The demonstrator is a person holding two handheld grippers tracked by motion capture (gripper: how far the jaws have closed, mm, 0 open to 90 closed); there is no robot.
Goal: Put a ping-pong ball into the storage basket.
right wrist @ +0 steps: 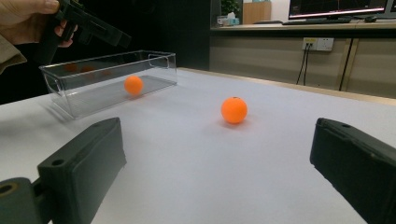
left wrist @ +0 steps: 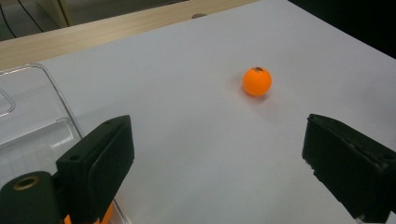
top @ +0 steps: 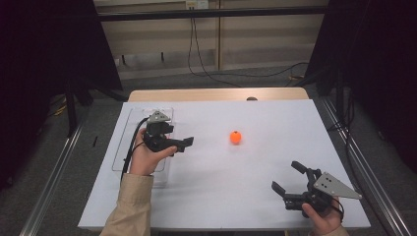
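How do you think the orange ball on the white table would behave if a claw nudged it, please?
The orange ball is round and sits free on the flat white table, so it would probably roll away. It looks like a table-tennis ball, so likely light and smooth, apt to slip from a loose pinch.

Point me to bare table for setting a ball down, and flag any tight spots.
Free: the white table between the orange ball and the right gripper, plus the far right side beyond the ball. Crowded: the left edge, where the left gripper hangs over the clear box.

We note two black grippers: the left gripper (top: 183, 143) trails a black cable, each carries a grey triangular plate; the right gripper (top: 286, 177) matches. Beige sleeve (top: 130, 206).
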